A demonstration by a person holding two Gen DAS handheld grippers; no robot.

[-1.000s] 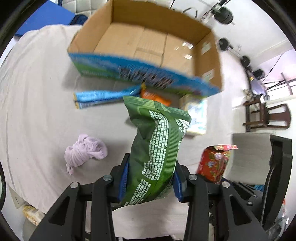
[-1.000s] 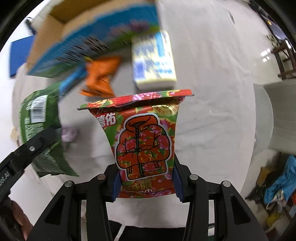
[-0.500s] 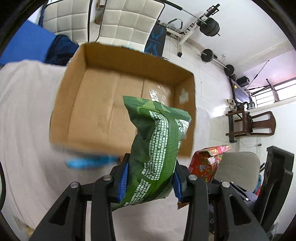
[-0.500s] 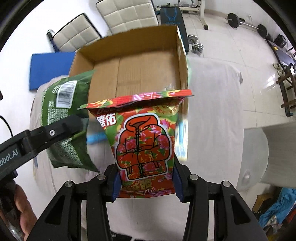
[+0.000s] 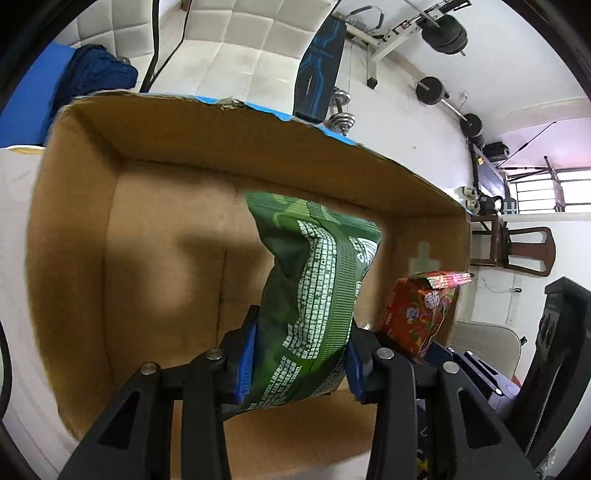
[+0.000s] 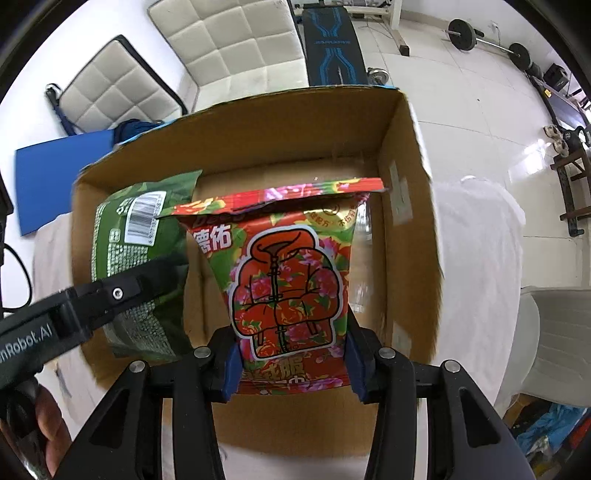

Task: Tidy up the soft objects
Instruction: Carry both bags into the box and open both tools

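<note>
Surface: a table under a white cloth [image 6: 476, 236] carries an open cardboard box [image 5: 258, 155] straight ahead of both grippers.
Room: beyond the box stand white quilted chairs [image 6: 229, 37], a blue mat [image 6: 55, 170], a weight bench [image 6: 328, 40] and barbells [image 5: 443, 31] on a pale tiled floor; wooden chairs [image 5: 517, 251] are off to the right.
Left gripper [image 5: 299, 363]: jaws clamped on the lower part of a green snack bag [image 5: 314, 295], which stands upright over the box interior.
Right gripper [image 6: 291, 363]: jaws clamped on the bottom of a red floral snack bag [image 6: 288, 280], upright over the box's right half.
Bags: side by side, green to the left of red; whether they touch I cannot tell.
</note>
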